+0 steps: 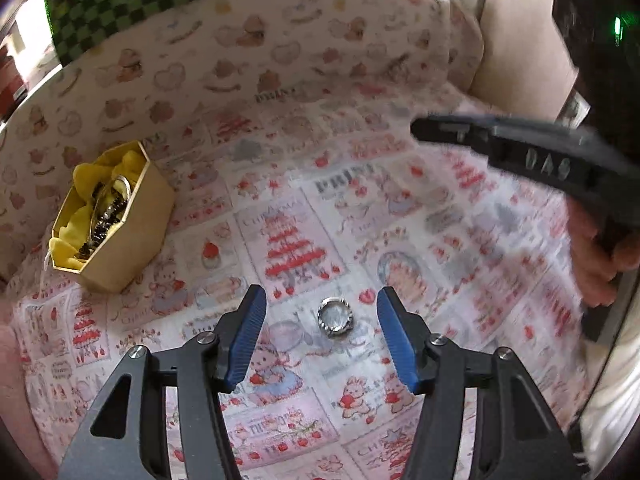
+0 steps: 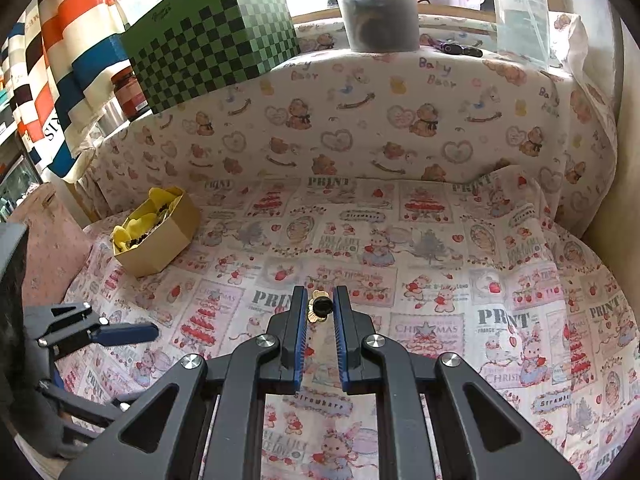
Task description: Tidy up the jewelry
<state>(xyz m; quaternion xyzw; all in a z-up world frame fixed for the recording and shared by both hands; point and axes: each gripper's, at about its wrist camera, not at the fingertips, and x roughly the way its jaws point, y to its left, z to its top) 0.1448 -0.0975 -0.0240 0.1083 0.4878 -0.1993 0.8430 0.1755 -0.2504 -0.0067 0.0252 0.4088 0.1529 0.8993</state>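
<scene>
A silver ring point(image 1: 335, 317) lies on the printed cloth point(image 1: 440, 264), between and just beyond the open blue-padded fingers of my left gripper point(image 1: 320, 304). A tan hexagonal box point(image 1: 116, 216) lined with yellow cloth holds several pieces of jewelry at the left; it also shows in the right wrist view point(image 2: 160, 232). My right gripper point(image 2: 320, 300) is shut on a small gold and black jewelry piece point(image 2: 320, 306), held above the cloth. The right gripper shows blurred in the left wrist view point(image 1: 520, 152).
A raised padded back wall in a bear print point(image 2: 360, 120) borders the cloth. A green checkered box point(image 2: 212, 36) and a grey container point(image 2: 380, 16) stand on the ledge behind it. My left gripper shows at the left point(image 2: 100, 332).
</scene>
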